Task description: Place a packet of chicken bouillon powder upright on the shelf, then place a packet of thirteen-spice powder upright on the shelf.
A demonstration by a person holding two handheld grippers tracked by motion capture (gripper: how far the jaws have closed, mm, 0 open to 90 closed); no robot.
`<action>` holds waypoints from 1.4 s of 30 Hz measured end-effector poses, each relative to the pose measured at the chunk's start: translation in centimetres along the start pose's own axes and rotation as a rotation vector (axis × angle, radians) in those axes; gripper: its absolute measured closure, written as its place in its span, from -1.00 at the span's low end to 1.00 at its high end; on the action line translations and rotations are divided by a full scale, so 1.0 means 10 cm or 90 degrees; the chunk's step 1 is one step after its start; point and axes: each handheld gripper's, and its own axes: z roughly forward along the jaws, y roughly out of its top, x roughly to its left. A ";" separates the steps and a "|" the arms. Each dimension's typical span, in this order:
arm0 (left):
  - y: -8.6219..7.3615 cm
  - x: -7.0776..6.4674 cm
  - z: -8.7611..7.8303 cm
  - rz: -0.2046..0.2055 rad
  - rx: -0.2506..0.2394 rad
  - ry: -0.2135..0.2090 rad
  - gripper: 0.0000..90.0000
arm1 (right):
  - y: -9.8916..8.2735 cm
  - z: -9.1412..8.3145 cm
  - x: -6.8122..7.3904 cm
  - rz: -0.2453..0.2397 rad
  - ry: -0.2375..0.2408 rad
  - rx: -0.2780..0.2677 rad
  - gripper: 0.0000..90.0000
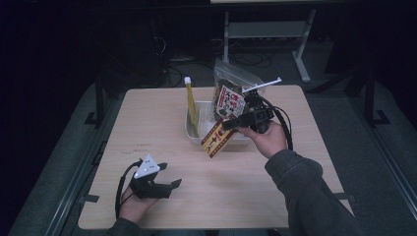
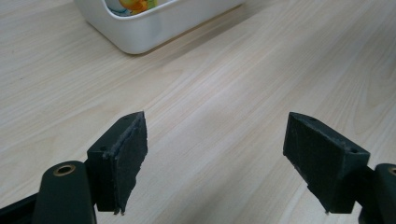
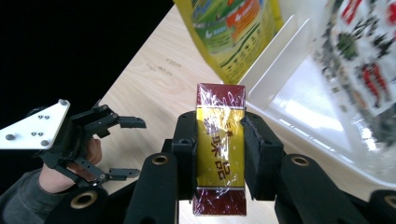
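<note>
My right gripper [image 1: 235, 123] is shut on a red and gold wrapped box [image 1: 216, 138], held tilted in the air just in front of a white bin [image 1: 189, 129]. In the right gripper view the box [image 3: 220, 140] stands between both pads [image 3: 256, 154]. The bin [image 3: 299, 100] holds a yellow pouch [image 1: 191, 105] standing upright and a clear snack bag [image 1: 230, 98] with red and black print. My left gripper [image 1: 169, 176] rests low at the table's near left, jaws open and nothing between them; its pads [image 2: 128, 154] hover over bare wood.
The wooden table [image 1: 147, 113] has free room left of the bin and along the front. A white bin corner [image 2: 140, 32] sits ahead of the left gripper. Beyond the table, a grey frame [image 1: 265, 29] stands on the dark floor.
</note>
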 end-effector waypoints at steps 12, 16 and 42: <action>0.00 0.01 0.00 0.001 0.001 -0.001 -0.53 | 0.14 -0.09 -0.02 0.015 -0.027 -0.026 0.52; -0.01 0.02 0.00 0.000 0.006 0.000 -0.54 | 0.18 -0.10 -0.03 0.021 -0.039 -0.034 0.52; -0.04 0.11 -0.05 -0.015 0.004 0.014 -0.54 | 0.56 0.12 0.02 0.060 -0.108 -0.058 0.51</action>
